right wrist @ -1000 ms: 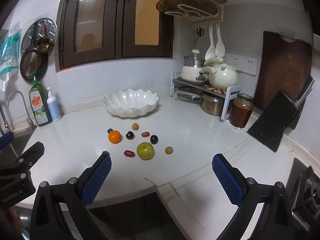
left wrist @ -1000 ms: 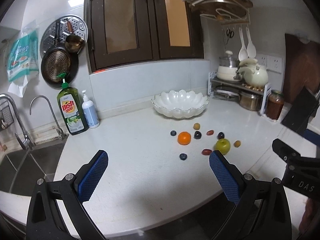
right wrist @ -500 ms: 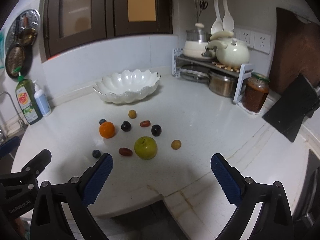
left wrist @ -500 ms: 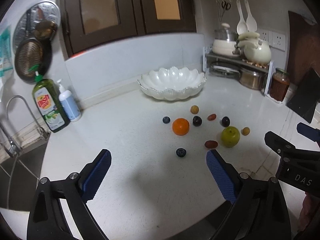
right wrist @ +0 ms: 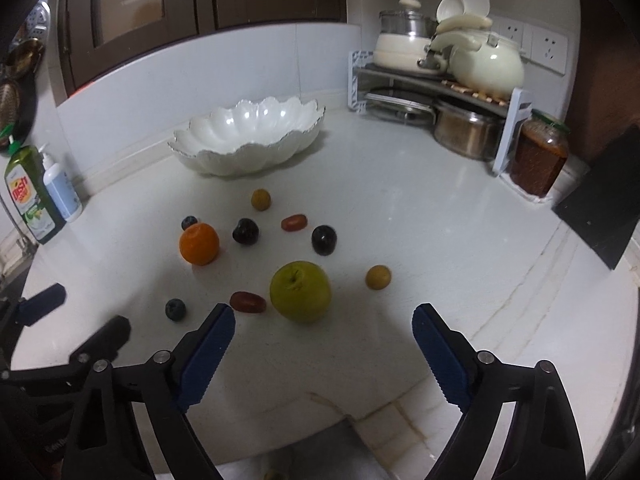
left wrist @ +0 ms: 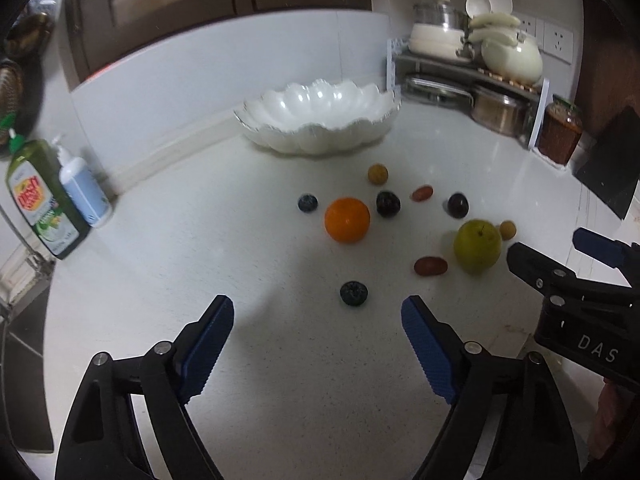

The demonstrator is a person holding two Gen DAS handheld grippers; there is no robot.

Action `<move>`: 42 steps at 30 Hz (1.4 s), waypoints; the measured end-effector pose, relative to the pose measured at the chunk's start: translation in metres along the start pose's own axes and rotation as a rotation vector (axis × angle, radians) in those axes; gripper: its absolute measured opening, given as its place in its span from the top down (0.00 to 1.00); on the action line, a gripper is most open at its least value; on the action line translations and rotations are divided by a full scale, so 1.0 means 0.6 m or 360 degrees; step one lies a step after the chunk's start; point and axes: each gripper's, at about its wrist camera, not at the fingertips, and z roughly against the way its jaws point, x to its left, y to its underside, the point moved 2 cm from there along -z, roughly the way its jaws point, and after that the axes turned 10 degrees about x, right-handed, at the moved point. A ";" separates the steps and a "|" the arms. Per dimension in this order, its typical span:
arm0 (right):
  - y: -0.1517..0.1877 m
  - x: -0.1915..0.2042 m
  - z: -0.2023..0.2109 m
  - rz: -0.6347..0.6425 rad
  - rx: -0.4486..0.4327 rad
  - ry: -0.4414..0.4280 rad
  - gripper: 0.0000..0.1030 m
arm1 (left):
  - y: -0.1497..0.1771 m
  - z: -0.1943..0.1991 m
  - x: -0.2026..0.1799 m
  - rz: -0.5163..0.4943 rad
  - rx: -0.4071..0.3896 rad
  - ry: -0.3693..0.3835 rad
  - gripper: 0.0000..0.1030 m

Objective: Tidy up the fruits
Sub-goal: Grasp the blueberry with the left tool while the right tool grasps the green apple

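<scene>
Loose fruit lies on the white counter before an empty white scalloped bowl (left wrist: 320,114) (right wrist: 248,136). In the left wrist view an orange (left wrist: 347,220) sits centre, a blueberry (left wrist: 353,293) nearest, a green apple (left wrist: 477,245) to the right. My left gripper (left wrist: 318,312) hovers short of the blueberry, jaws closing with nothing between them. In the right wrist view the green apple (right wrist: 300,291) lies just ahead of my right gripper (right wrist: 324,320), whose jaws are also closing, empty. Beside the apple lie a red grape tomato (right wrist: 248,302) and a small yellow fruit (right wrist: 378,277).
Dark plums (right wrist: 324,240), another tomato (right wrist: 294,222) and a second blueberry (left wrist: 307,203) are scattered about. Soap bottles (left wrist: 44,196) stand at the left by the sink. A rack with pots (right wrist: 440,80), a sauce jar (right wrist: 540,156) and a dark board (right wrist: 604,196) fill the right corner.
Both grippers have come forward and down toward the fruit, which now looks larger and closer. Both pairs of jaws have narrowed somewhat.
</scene>
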 end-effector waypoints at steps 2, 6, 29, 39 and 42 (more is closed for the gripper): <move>-0.001 0.004 -0.013 0.0001 0.0017 -0.0003 0.13 | -0.001 -0.013 -0.002 -0.0004 0.0021 0.0021 0.20; -0.004 0.007 -0.037 -0.0012 0.0045 0.0008 0.16 | -0.006 -0.041 -0.009 -0.0030 0.0059 0.0057 0.24; -0.023 0.009 -0.103 -0.0073 0.0140 -0.0028 0.35 | -0.023 -0.125 -0.026 -0.0097 0.0198 0.0181 0.63; -0.021 0.020 -0.111 -0.0041 0.0157 -0.0061 0.51 | -0.029 -0.129 -0.025 -0.0098 0.0206 0.0247 0.77; -0.021 0.021 -0.111 -0.0039 0.0154 -0.0051 0.51 | -0.032 -0.126 -0.022 -0.0096 0.0201 0.0263 0.77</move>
